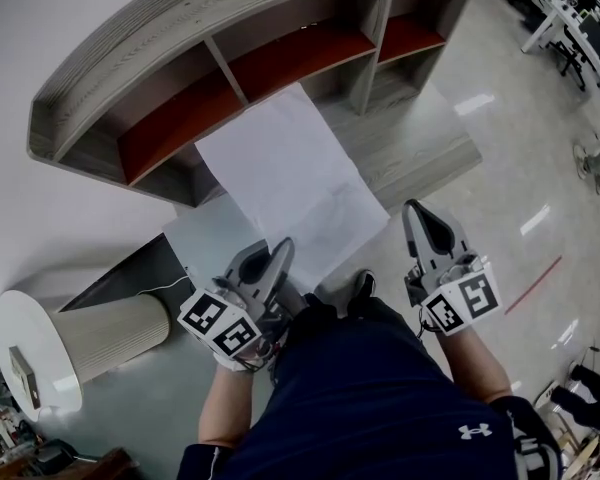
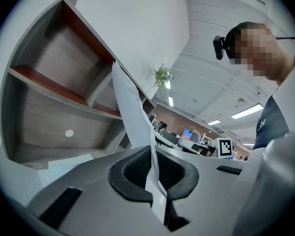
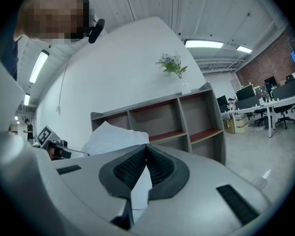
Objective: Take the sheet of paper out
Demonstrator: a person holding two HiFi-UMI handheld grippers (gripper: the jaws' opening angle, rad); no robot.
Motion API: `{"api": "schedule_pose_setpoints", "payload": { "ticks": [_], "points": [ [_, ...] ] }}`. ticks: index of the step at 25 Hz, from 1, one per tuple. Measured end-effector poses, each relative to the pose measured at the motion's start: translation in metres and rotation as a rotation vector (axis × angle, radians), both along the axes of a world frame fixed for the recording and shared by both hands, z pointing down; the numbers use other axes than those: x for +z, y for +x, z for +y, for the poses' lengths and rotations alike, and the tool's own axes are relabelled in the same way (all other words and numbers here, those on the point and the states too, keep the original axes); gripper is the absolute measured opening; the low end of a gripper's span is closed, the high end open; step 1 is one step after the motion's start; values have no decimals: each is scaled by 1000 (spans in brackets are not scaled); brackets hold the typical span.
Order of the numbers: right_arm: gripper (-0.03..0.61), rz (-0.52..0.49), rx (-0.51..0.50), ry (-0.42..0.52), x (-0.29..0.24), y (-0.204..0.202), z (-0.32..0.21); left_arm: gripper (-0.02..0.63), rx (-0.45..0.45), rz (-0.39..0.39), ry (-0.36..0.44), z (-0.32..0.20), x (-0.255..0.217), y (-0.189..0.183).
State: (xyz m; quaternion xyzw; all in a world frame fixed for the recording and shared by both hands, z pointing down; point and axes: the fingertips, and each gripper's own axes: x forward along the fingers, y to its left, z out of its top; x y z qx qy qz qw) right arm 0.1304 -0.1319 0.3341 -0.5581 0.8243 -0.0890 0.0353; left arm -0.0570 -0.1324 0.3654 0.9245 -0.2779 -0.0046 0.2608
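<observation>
A white sheet of paper hangs in the air in front of a curved grey shelf unit with red boards. My left gripper is shut on the sheet's near edge. In the left gripper view the paper rises out of the closed jaws of that gripper toward the shelf. My right gripper is at the sheet's right corner. In the right gripper view its jaws meet at the tips with white paper in the slit, and the sheet spreads to the left.
A round white-topped stand with a thin cable is at the lower left. Office desks and chairs stand at the far right. A red line marks the glossy floor. A small plant tops the shelf.
</observation>
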Motion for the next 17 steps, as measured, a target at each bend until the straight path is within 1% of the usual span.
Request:
{"api": "schedule_pose_setpoints", "payload": {
  "ticks": [4, 17],
  "points": [
    [12, -1, 2, 7, -1, 1, -1, 14, -2, 0, 9, -1, -1, 0],
    [12, 1, 0, 1, 1, -1, 0, 14, -6, 0, 1, 1, 1, -4]
  ]
}}
